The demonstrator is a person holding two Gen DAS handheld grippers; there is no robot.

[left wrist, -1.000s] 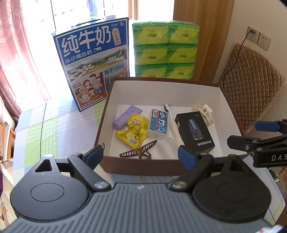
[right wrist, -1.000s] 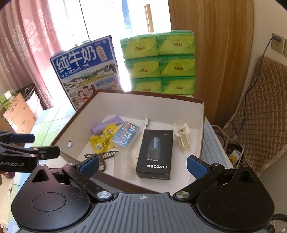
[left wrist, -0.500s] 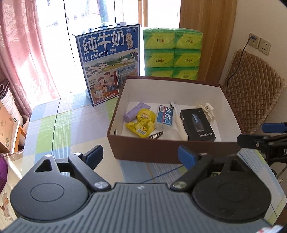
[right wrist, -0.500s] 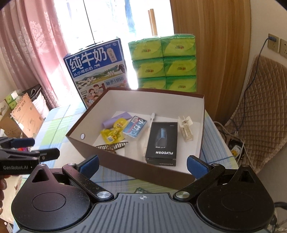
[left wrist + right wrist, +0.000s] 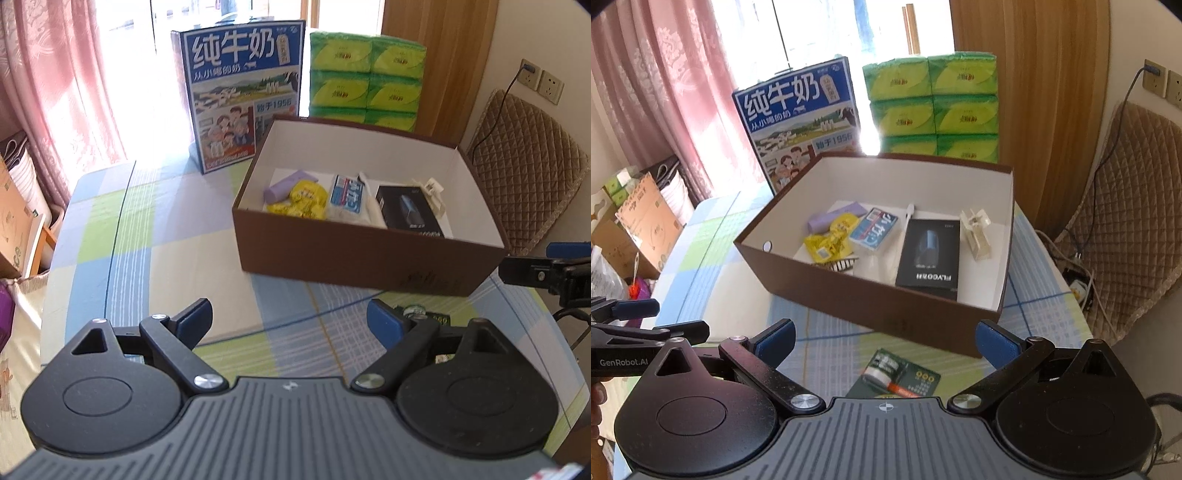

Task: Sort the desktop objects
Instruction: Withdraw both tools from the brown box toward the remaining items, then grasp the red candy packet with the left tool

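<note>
Both grippers backing away from brown box since earlier frame, jaws apart, holding nothing.
Left view: left gripper [image 5: 290, 319] hovering low-centre, brown box [image 5: 369, 254] sitting centre-right. Right view: right gripper [image 5: 884, 338] spreading over green card [image 5: 899, 376], bottom centre.

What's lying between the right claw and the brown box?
In the right wrist view, a green card pack on the tablecloth lies between the right claw and brown box.
</note>
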